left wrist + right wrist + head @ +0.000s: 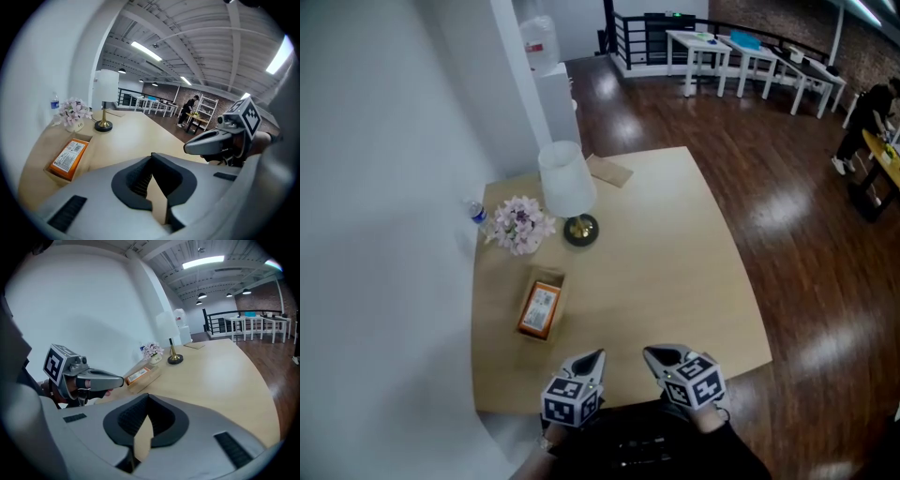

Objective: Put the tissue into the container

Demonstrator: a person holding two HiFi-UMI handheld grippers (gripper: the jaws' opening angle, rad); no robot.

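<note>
An orange tissue pack (540,309) lies flat inside an open wooden box (551,276) on the left side of the tan table (675,272). The left gripper view shows the pack (69,155) ahead to the left. In the right gripper view it (137,376) sits in the box beyond the other gripper. Both grippers hover over the table's near edge, well short of the box. My left gripper (596,356) (151,158) is shut with nothing between its jaws. Beside it, my right gripper (649,353) (148,397) is also shut and empty.
A white-shaded lamp (567,183), a pot of pale flowers (518,223) and a small water bottle (477,213) stand at the table's far left by the white wall. A flat brown piece (609,171) lies at the far edge. Dark wood floor lies to the right.
</note>
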